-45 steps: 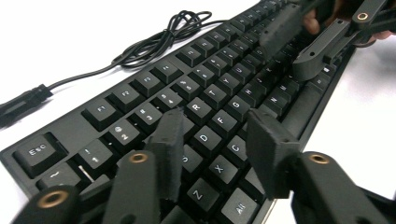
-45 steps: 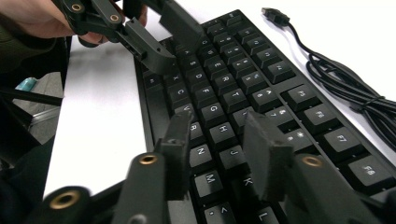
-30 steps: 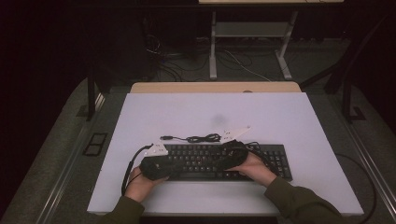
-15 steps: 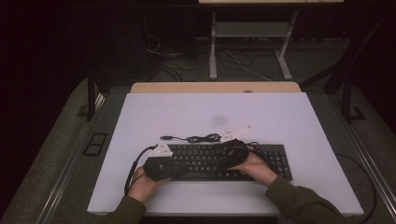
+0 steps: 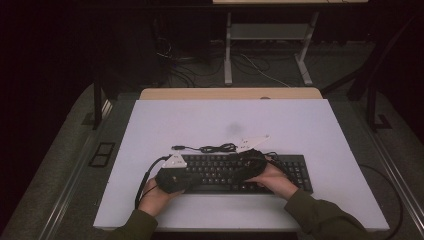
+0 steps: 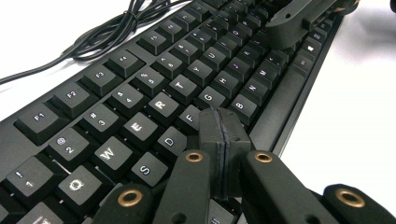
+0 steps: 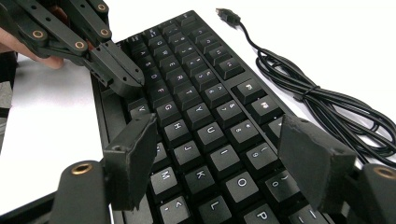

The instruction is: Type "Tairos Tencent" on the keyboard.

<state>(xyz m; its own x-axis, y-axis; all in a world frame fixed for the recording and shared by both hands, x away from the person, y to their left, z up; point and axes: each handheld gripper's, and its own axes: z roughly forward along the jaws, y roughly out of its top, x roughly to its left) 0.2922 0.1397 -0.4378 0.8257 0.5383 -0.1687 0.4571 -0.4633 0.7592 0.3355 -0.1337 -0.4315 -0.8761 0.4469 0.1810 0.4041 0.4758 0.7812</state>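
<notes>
One black keyboard (image 5: 250, 172), one bundled USB cable (image 5: 215, 148), two grippers, so not much clutter. Left gripper (image 6: 223, 128) has its jaws pinched fully together with nothing in them, tips down around the F/G keys. Right gripper (image 7: 219, 154) has been opening its jaws, now spread wide over the H-to-0 keys, nothing gripped. Keyboard sits near the front edge of the white table (image 5: 225, 120), cable coiled just behind it, plug lying loose. Keycaps are matte black with white legends.

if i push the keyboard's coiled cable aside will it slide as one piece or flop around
Probably flops: the cable is thin, in loose loops. A tie seems to bunch its middle, so that part may move together. The free plug end would likely trail behind.
</notes>
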